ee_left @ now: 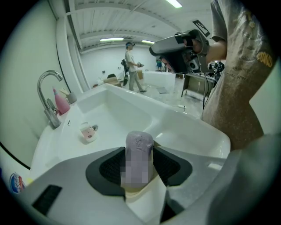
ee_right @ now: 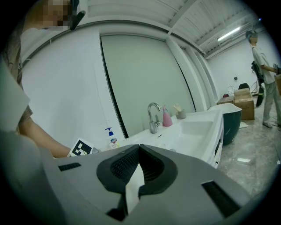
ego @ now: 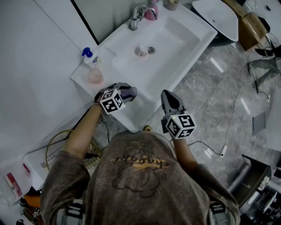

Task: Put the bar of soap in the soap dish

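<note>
Over the near rim of the washbasin: the left hand-held gripper [ee_left: 139,151] is clenched on a lilac oval bar of soap [ee_left: 139,140]. The bar stands on end between the dark ribbed pads [ee_left: 109,167] and pokes out past them.
Right hand-held gripper [ee_right: 138,148]: clamped shut on nothing, its jaw tips meeting. In the head view it hangs off the basin's front corner, above the grey marbled floor [ego: 206,88] and near the left one.
Soap dish: a round pale-pink soap dish [ego: 94,76] sits on the white counter [ego: 109,46] at the basin's left end. It is near the left hand-held gripper and apart from the bar, which is held in the air and not yet in it.
Basin: a white rectangular washbasin [ego: 175,48], with a small white-and-pink cup [ego: 143,51] standing just beside the drain [ego: 152,50].
Back edge: a curved chrome tap [ego: 137,15], with a pink bottle [ego: 151,12] just beside it and a beige holder [ego: 171,4] further along.
By the wall: a blue-capped pump bottle [ego: 89,56] stands near the dish.
Holder of the tools: a person in a brown printed T-shirt [ego: 140,176], forearms bare.
Background: in the left gripper view, another person [ee_left: 130,66] stands far across the bright hall.
</note>
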The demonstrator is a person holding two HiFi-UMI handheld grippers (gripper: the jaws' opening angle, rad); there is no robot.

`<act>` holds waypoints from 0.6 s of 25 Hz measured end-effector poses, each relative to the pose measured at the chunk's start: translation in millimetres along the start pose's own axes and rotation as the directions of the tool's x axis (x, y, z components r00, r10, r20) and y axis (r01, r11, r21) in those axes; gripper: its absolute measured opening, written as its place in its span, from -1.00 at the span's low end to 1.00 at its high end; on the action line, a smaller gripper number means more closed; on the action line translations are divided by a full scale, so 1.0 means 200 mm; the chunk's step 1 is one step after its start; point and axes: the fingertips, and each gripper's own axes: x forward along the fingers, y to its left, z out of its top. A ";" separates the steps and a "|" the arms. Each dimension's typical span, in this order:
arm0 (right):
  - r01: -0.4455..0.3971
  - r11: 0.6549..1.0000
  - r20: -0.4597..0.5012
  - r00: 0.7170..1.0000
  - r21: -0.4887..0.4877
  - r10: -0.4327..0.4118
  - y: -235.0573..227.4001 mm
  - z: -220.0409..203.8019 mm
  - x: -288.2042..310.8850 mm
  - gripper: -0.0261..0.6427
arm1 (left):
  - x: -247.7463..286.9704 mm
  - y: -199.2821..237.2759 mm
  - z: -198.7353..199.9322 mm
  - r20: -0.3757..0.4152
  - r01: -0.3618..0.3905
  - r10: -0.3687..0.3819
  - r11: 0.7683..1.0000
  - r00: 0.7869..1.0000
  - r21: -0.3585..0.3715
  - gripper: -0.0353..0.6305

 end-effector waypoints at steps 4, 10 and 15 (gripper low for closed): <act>-0.011 1.000 0.009 1.000 -0.004 0.011 0.02 0.01 -0.02 -0.92 | -0.05 -0.02 0.03 0.016 -0.016 0.016 1.000 1.000 -0.018 -0.32; -0.029 1.000 0.008 1.000 -0.010 0.029 0.04 0.02 -0.05 -0.92 | -0.15 -0.01 0.12 0.092 -0.072 0.083 0.990 0.992 -0.118 -0.32; -0.050 0.998 0.002 0.999 -0.023 0.050 0.09 0.01 -0.06 -0.92 | -0.30 0.04 0.22 0.190 -0.132 0.184 0.957 0.964 -0.257 -0.32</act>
